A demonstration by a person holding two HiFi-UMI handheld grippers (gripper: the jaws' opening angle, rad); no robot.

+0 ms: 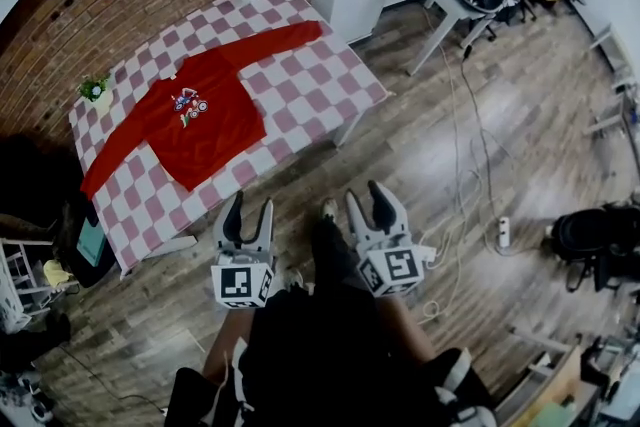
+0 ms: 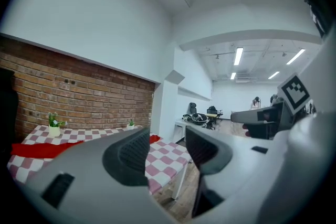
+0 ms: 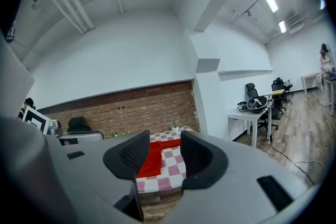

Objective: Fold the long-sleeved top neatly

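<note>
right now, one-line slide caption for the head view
Left gripper and right gripper, both open, short of the checkered table where the red long-sleeved top lies spread flat.

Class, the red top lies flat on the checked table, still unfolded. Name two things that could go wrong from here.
A swung sleeve of the red top could topple the small potted plant beside it. Loose cables on the floor could trip the person stepping closer.

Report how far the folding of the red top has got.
Done: nothing; the red top lies spread flat, sleeves out, on the checkered table. In hand: nothing; the left gripper and right gripper are open, empty, short of the table. Left: every fold.
</note>
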